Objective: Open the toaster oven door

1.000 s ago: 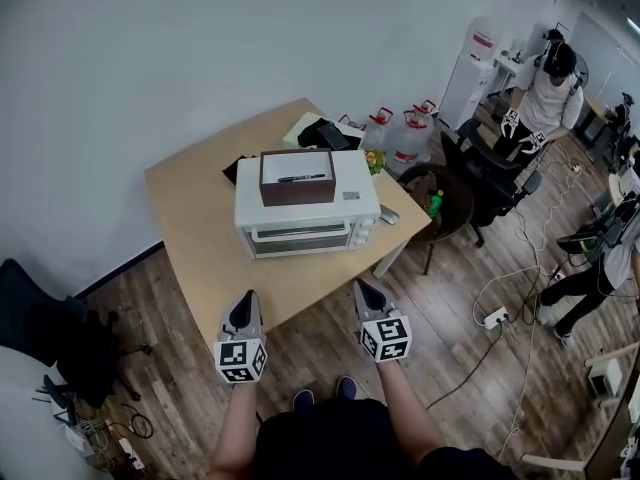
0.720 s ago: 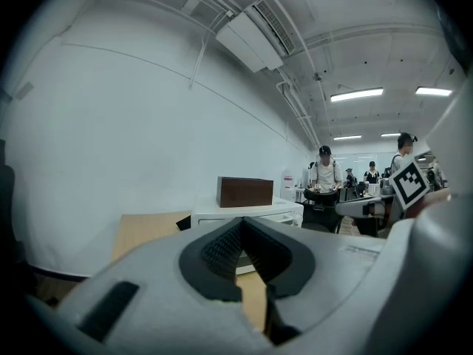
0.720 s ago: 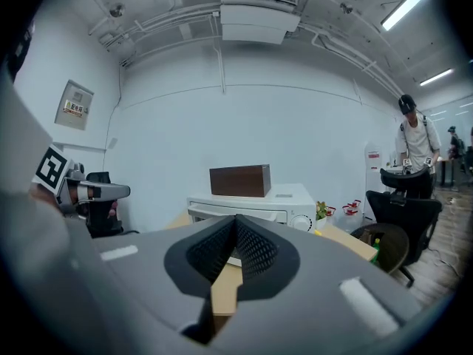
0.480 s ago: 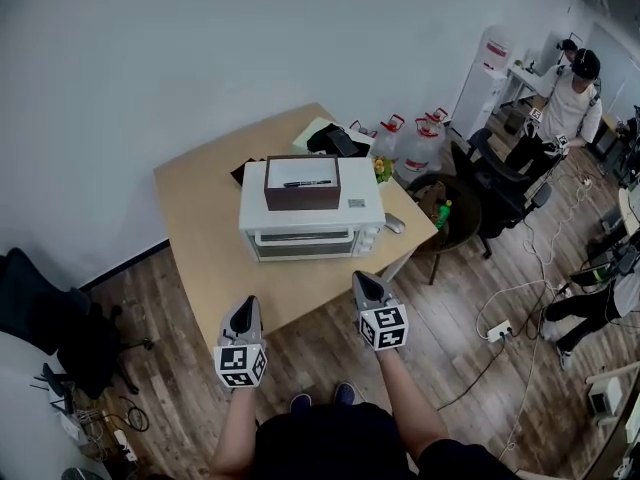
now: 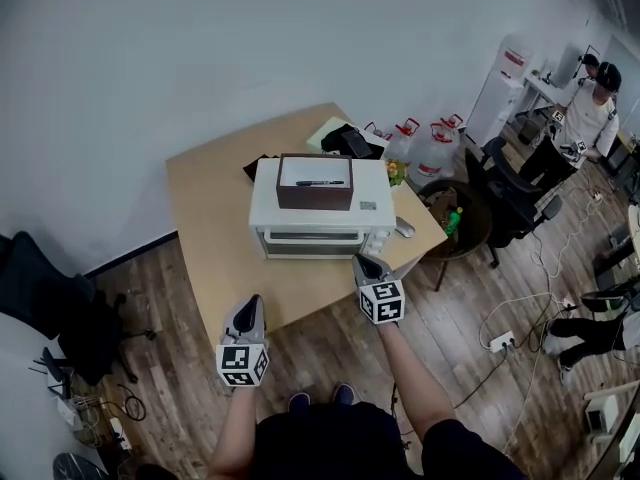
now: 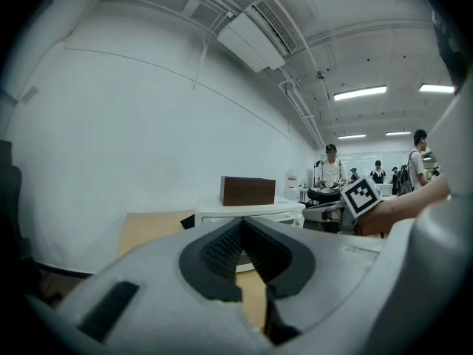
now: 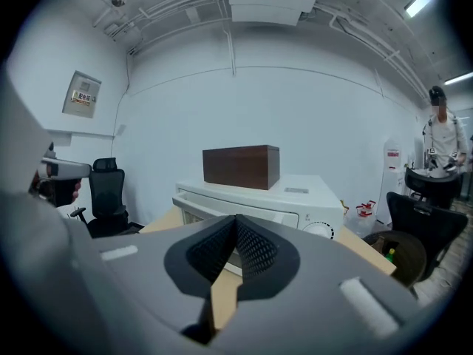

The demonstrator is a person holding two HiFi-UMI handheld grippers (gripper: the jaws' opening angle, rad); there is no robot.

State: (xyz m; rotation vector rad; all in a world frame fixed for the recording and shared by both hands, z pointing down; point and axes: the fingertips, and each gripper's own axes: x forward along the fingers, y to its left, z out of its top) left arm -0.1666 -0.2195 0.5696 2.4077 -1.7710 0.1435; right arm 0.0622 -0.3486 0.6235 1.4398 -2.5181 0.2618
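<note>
The white toaster oven [image 5: 320,213] stands on the light wooden table [image 5: 210,218], its door [image 5: 318,241] closed and facing me. A brown box [image 5: 315,181] with a pen lies on its top. My right gripper [image 5: 363,264] is shut and empty, over the table's front edge just below the oven's right front corner. My left gripper [image 5: 250,304] is shut and empty too, lower and left, at the table's near edge. In the right gripper view the oven [image 7: 295,198] and its door handle [image 7: 194,200] lie just beyond the right gripper [image 7: 236,218]. The left gripper [image 6: 242,221] points at the oven [image 6: 251,211] from farther off.
A mouse [image 5: 404,227] lies right of the oven, and black items [image 5: 345,140] sit at the table's back. Water jugs [image 5: 432,144], a round stool with a green bottle [image 5: 455,215] and office chairs [image 5: 520,183] stand to the right. A black chair [image 5: 45,308] stands left. Cables and a power strip [image 5: 500,340] cross the floor.
My right gripper has gone forward to the table's front edge, closer to the oven. The left gripper has hardly moved. The view has shifted, so the table sits further right.
</note>
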